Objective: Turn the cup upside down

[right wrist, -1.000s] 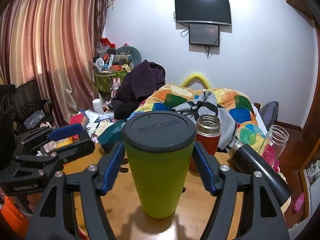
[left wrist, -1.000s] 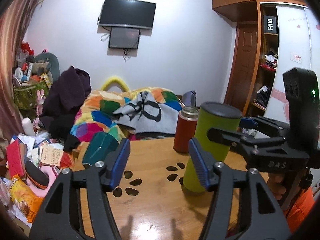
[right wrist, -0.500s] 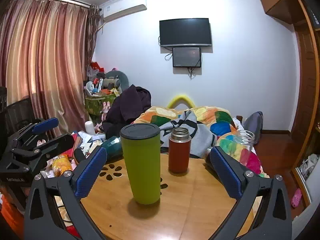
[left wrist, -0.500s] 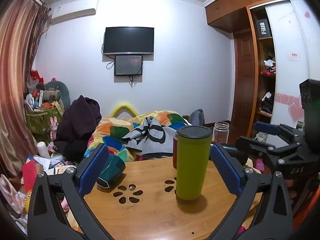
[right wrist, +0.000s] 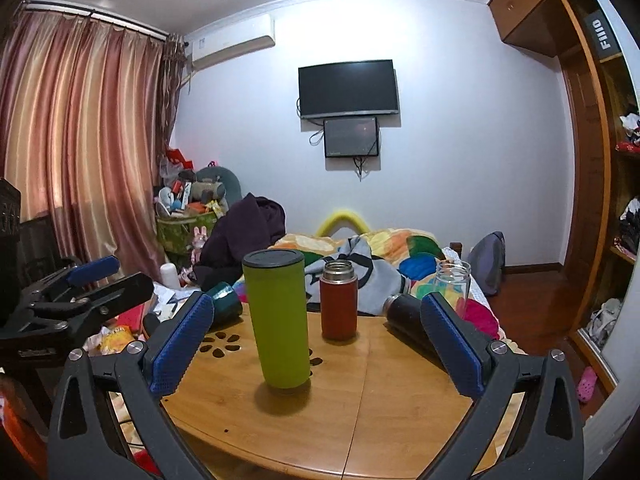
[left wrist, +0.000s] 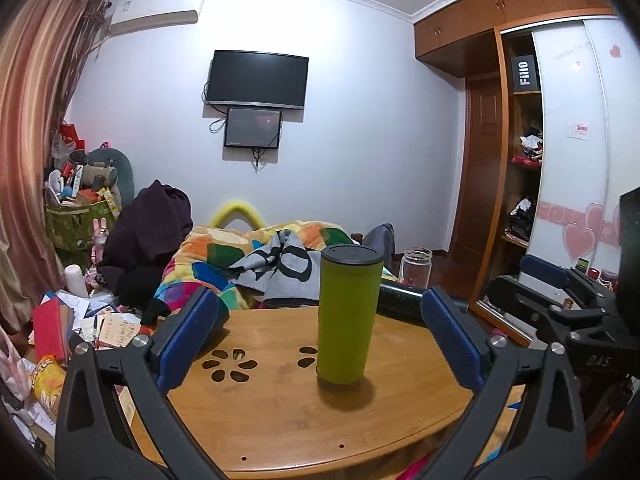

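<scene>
A tall lime-green cup (left wrist: 347, 316) with a dark flat end on top stands on the round wooden table (left wrist: 280, 420); it also shows in the right wrist view (right wrist: 279, 318). My left gripper (left wrist: 320, 340) is open wide and empty, drawn back from the cup at the table's near edge. My right gripper (right wrist: 316, 338) is open wide and empty, also back from the cup. Each gripper shows in the other's view, the right one (left wrist: 560, 304) and the left one (right wrist: 76, 292).
A red flask (right wrist: 338, 300) stands behind the cup. A black bottle (right wrist: 408, 316) lies at the table's right. A clear jar (right wrist: 451, 282) stands behind it. A teal cup (right wrist: 224, 300) lies at the table's left edge. A cluttered bed lies beyond.
My right gripper opened off the green cup and pulled back. My left gripper opened wider and pulled back too. The cup stands free on the table.
</scene>
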